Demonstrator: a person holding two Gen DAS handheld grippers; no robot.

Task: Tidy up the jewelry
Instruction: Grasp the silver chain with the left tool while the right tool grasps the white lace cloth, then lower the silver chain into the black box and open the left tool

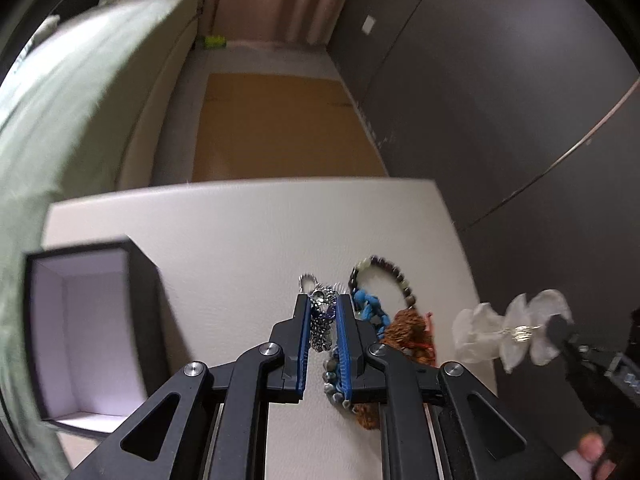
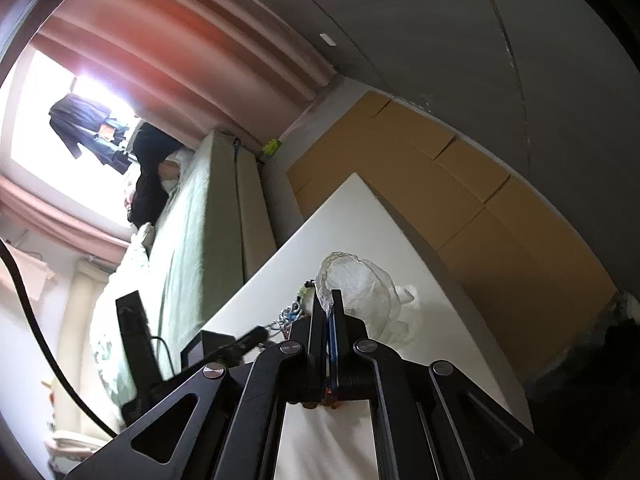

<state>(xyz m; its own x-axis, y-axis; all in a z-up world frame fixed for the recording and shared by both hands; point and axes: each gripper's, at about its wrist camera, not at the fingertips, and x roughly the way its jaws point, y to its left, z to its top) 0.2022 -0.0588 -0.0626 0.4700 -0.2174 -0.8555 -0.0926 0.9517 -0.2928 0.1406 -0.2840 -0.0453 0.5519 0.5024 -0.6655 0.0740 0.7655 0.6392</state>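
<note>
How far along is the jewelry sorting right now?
Early. Done: nothing; the open box looks empty. In hand: the left gripper is closed on a silver chain piece, and the right gripper pinches a translucent petal piece. Left: the beaded bracelet, blue beads and brown piece on the table.

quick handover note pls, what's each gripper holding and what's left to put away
Left gripper: shut on the silver chain piece, over the white table.
Right gripper: shut on the clear petal piece.
Black box: open at the table's left; nothing visible inside.
Left on the table: dark bead bracelet, blue bead piece, brown woven piece.
Next, probably: the chain into the box.
</note>
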